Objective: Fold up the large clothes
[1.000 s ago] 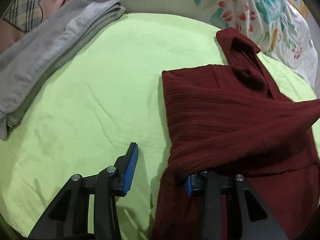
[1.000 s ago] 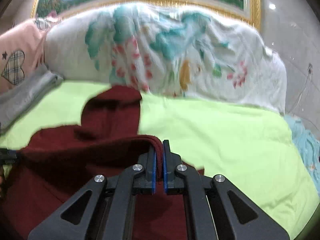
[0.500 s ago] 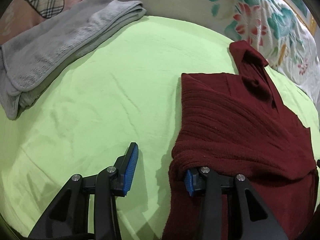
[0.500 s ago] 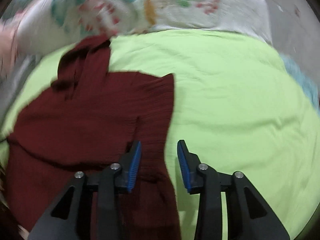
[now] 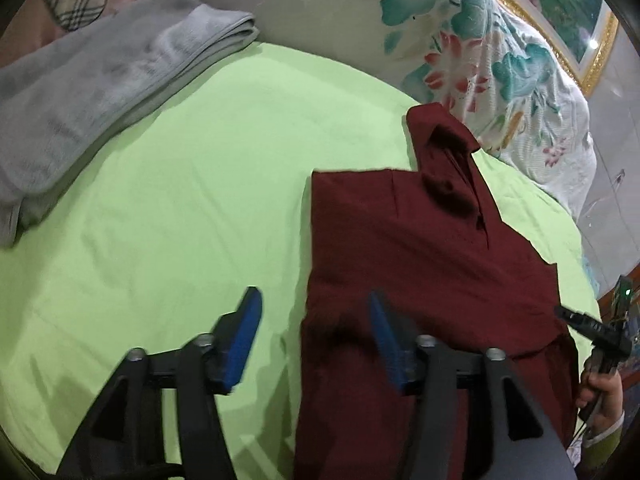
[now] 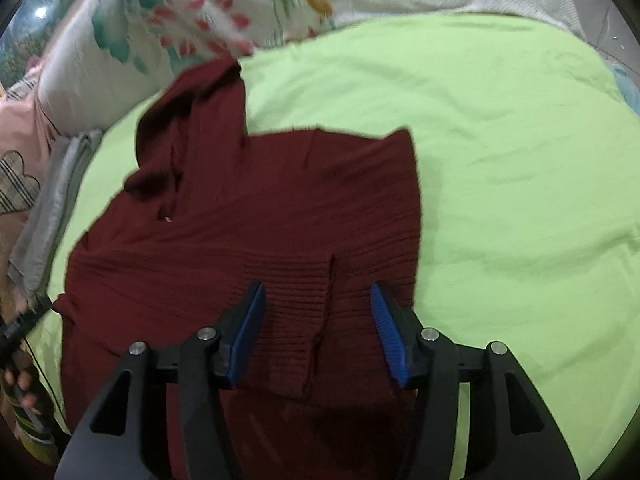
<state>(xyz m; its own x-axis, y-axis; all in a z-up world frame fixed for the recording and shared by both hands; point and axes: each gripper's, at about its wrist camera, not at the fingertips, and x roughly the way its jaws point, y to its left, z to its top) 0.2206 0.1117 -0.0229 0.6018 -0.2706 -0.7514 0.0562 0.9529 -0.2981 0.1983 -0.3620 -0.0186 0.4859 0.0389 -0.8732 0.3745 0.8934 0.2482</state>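
We have just been opening both sets of fingers, so the left gripper [image 5: 314,340] and right gripper [image 6: 318,330] stand wide and hold nothing, and the dark red knitted sweater [image 6: 256,220] lies partly folded on the lime-green bed sheet [image 6: 520,160], a ribbed panel laid over its body. This looks like the release after one fold, and the next move calls for taking a fresh edge of the sweater and smoothing it. Beyond the sweater lies a floral quilt [image 5: 500,64], with a folded grey towel [image 5: 100,68] well apart from it.
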